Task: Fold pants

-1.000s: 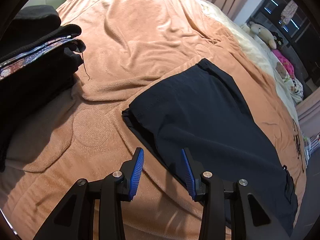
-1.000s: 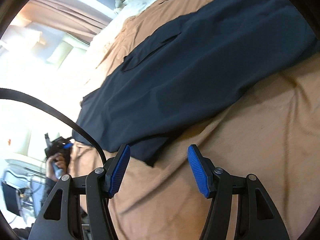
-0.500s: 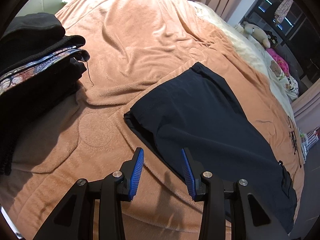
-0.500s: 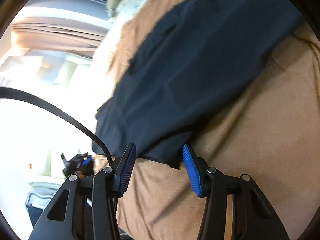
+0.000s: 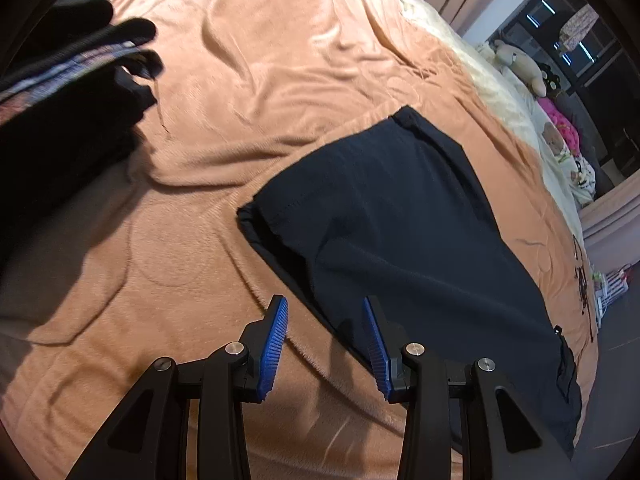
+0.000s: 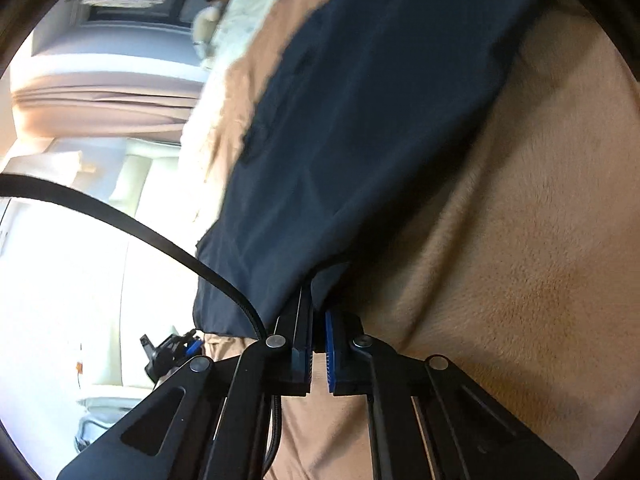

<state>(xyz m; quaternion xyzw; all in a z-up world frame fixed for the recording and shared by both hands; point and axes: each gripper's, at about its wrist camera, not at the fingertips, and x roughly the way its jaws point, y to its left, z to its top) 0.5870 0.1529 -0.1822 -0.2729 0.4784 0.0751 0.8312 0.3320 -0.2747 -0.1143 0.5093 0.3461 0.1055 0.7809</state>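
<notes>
- My right wrist view was smeared, so the far end of the pants [image 6: 360,120] ran out of frame at the top and I could not make out its hem or pocket there.
- The room to the left of my right gripper [image 6: 318,320] was washed out in glare; a black cable [image 6: 120,216] crossed it, and a small dark object with a blue part sat low down — too blurred to identify.
- In my left wrist view the stack of dark clothes [image 5: 60,120] was cut off by the left rim, and the pants [image 5: 400,232] ran under my right finger at the bottom.
- My right gripper was rolled over and tipped slightly downward, its blue pads pinched together on the near corner of the pants, with cloth bunching up out of the pinch.
- My left gripper [image 5: 326,344] pointed steeply down above the pants' near edge, jaws partly apart and holding nothing — the edge lay between and beyond my fingertips.
- The pants lay flat on the orange blanket [image 5: 280,60], ahead and to the right of my left gripper.
- Bare blanket stretched ahead and to the left of it, up to the stack; soft toys [image 5: 524,64] lined the far right edge of the bed.
</notes>
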